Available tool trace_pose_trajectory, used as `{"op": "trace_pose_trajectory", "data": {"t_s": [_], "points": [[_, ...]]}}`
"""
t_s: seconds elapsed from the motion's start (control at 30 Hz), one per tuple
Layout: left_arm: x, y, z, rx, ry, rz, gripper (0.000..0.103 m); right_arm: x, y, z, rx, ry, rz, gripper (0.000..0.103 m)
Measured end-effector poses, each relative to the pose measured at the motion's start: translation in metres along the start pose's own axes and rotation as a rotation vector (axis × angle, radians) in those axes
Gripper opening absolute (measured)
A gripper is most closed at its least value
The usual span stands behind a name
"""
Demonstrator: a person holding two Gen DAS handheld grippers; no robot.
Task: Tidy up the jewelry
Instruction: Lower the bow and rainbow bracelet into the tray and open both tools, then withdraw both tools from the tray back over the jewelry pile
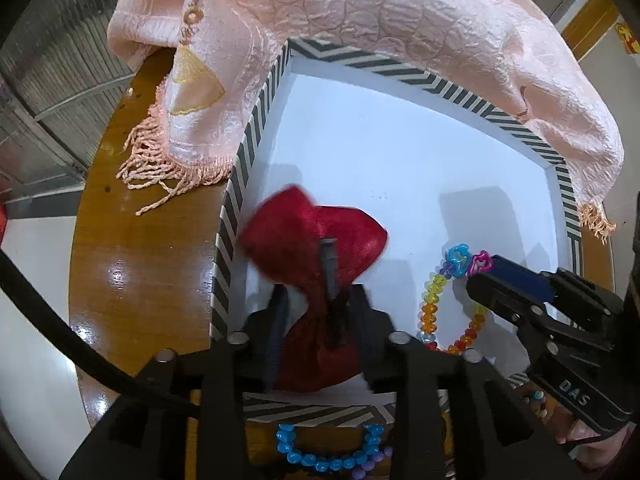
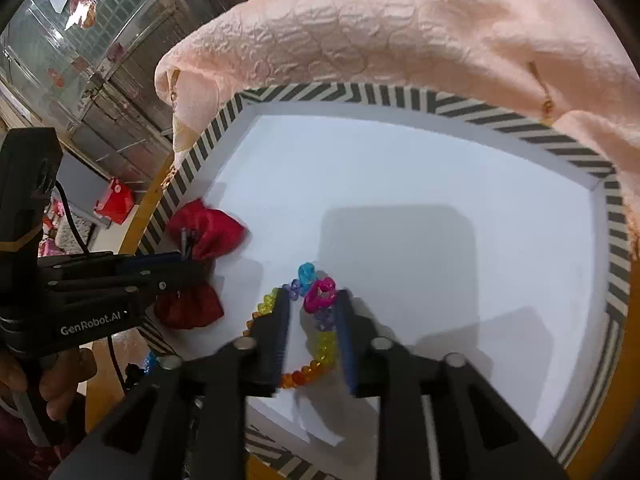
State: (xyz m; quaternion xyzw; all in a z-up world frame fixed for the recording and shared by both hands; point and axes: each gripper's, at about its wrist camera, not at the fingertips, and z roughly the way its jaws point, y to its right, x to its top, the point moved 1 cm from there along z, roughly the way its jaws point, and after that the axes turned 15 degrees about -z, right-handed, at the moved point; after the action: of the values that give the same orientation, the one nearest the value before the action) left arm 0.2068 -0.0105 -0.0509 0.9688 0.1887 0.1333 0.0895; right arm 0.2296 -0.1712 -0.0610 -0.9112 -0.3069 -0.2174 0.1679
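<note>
Wooden tabletop (image 1: 132,280) carries a striped tray (image 1: 244,152), pink cloth (image 1: 360,12) draped behind. Left gripper (image 1: 316,300) pinches the red pouch's (image 1: 320,232) neck inside it; right gripper (image 2: 310,312), apparently parted, straddles the rainbow bracelet (image 2: 320,350) lying there, likely mid-placement.

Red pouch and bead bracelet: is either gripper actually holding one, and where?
The left gripper grips the red pouch at its cinched neck. The right gripper straddles the bead bracelet near its pink charm; whether its fingers pinch it cannot be told.
</note>
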Motion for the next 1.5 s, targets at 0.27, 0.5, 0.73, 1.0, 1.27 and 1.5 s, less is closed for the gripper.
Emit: {"op": "trace_pose_trajectory", "data": {"t_s": [0.27, 0.5, 0.73, 1.0, 1.27, 1.5], "points": [[-0.019, -0.006, -0.046, -0.016, 0.136, -0.007, 0.038, -0.014, -0.008, -0.057, -0.084, 0.094, -0.003, 0.041], [-0.04, -0.012, -0.086, -0.007, 0.235, -0.005, 0.038, -0.034, -0.021, -0.088, -0.102, 0.126, 0.021, 0.05], [-0.078, -0.011, -0.109, 0.016, 0.285, 0.05, 0.038, -0.055, -0.04, -0.112, -0.135, 0.139, 0.008, 0.054], [-0.108, -0.023, -0.118, 0.025, 0.287, 0.05, 0.038, -0.08, -0.05, -0.133, -0.171, 0.147, 0.018, 0.062], [-0.129, -0.04, -0.119, 0.04, 0.266, 0.028, 0.038, -0.104, -0.057, -0.135, -0.171, 0.126, 0.027, 0.062], [-0.137, -0.059, -0.121, 0.006, 0.235, -0.02, 0.038, -0.115, -0.064, -0.138, -0.178, 0.117, 0.017, 0.063]]}}
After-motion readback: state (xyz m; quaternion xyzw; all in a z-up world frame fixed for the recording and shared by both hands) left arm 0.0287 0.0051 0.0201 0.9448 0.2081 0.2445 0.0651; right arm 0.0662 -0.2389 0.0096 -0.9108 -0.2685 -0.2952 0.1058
